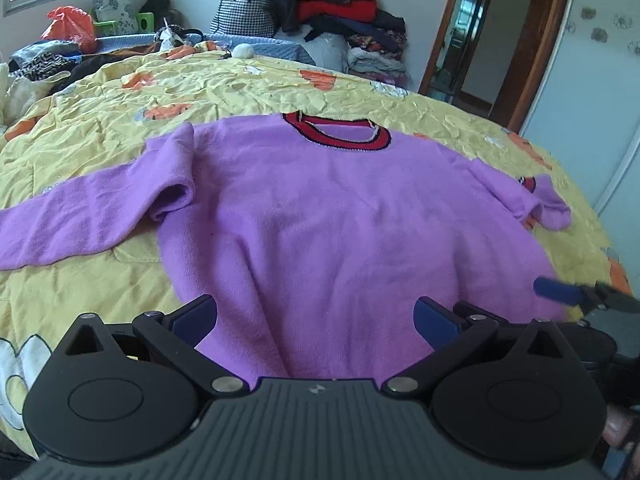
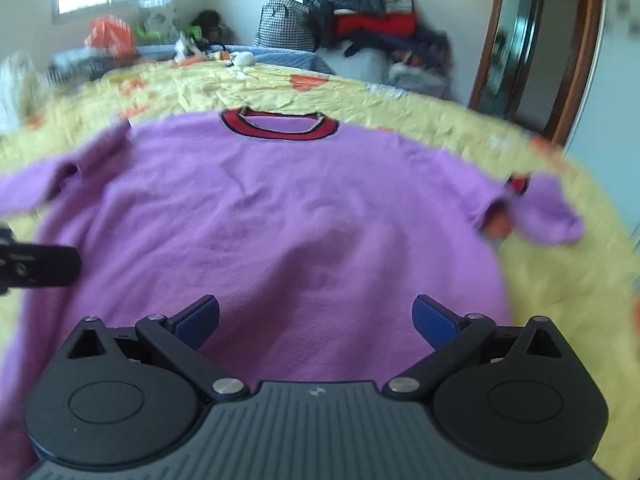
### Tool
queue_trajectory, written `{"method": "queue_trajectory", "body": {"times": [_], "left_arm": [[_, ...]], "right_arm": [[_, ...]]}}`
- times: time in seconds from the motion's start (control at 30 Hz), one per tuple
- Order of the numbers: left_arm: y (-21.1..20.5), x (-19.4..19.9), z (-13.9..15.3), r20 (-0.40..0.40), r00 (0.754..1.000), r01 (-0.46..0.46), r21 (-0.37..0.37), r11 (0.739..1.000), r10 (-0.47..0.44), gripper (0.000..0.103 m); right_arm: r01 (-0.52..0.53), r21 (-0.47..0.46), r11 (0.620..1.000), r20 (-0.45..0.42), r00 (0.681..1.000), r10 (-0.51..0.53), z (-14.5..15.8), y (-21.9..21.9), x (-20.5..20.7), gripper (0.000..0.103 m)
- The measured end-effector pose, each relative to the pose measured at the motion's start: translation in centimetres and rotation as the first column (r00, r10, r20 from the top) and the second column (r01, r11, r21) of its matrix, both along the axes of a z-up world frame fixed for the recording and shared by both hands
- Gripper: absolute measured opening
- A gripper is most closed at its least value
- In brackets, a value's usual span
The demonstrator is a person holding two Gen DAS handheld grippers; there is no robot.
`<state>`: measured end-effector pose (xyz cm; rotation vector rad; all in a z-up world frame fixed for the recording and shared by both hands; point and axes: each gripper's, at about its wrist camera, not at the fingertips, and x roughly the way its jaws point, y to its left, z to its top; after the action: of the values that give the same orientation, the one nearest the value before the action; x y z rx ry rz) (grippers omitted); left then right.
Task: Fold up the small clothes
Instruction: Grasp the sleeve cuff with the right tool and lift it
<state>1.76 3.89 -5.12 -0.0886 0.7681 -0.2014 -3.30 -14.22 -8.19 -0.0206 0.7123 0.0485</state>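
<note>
A: Where does the sweater [image 1: 340,216] lie?

B: It lies flat on the yellow bedspread [image 1: 240,88], neck [image 1: 336,130] away from the person, hem nearest the tools. The sleeve on the left side [image 1: 80,220] stretches out to the side; the sleeve on the right side [image 1: 548,200] is bunched short, its red cuff showing.

A: And the fingers?

B: The left gripper [image 1: 314,316] hangs over the hem with its fingers spread wide, nothing between them. The right gripper [image 2: 316,316] is the same: released, empty, over the lower body of the sweater. Its view is blurred, so fine detail is lost.

A: How will the sweater handle?

B: It looks like a soft, fuzzy knit, probably light and limp. It will likely sag and stretch if lifted by one point, and the fuzzy surface should give the pads good hold.

A: So where does one take hold?

B: Probably at a sleeve or a shoulder edge, pinching both layers, and carrying it low across the body so the rest stays flat.
</note>
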Motion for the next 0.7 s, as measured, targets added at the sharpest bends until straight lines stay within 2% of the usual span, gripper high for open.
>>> {"method": "queue_trajectory", "body": {"times": [0.07,0.23,0.37,0.43,0.47,0.53,0.63,0.7], "left_arm": [[0.3,0.3,-0.3,0.000,1.000,-0.009,-0.012,1.000,0.009,0.103],[1.6,1.8,-1.4,-0.054,0.998,-0.026,-0.044,0.999,0.024,0.103],[2.1,3.4,-2.4,-0.109,0.993,-0.054,-0.040,0.998,0.050,0.103],[2.2,3.9,-2.9,-0.126,0.991,-0.054,-0.038,0.998,0.049,0.103],[2.0,4.2,-3.0,-0.135,0.990,-0.051,-0.036,0.998,0.045,0.103],[1.6,4.6,-3.2,-0.146,0.989,-0.037,-0.027,0.999,0.032,0.103],[0.7,5.4,-3.3,-0.153,0.988,-0.018,-0.004,1.000,0.017,0.103],[0.2,5.8,-3.5,-0.153,0.988,0.005,0.006,1.000,-0.004,0.103]], "right_arm": [[-0.003,0.039,0.999,0.023,1.000,0.002,0.0,-1.0,-0.4,0.103],[0.055,0.001,0.999,0.062,0.997,-0.055,0.6,-5.0,1.1,0.103],[0.132,-0.078,0.988,0.118,0.985,-0.123,1.4,-9.2,3.0,0.103],[0.112,-0.115,0.987,0.133,0.986,-0.096,1.6,-10.9,3.8,0.103],[0.093,-0.165,0.982,0.130,0.989,-0.072,1.6,-11.5,4.5,0.103],[0.125,-0.280,0.952,0.139,0.986,-0.089,1.7,-12.6,6.4,0.103],[0.166,-0.438,0.883,0.176,0.980,-0.097,1.2,-14.8,10.0,0.103],[0.164,-0.518,0.840,0.158,0.983,-0.094,0.3,-15.9,12.6,0.103]]}}
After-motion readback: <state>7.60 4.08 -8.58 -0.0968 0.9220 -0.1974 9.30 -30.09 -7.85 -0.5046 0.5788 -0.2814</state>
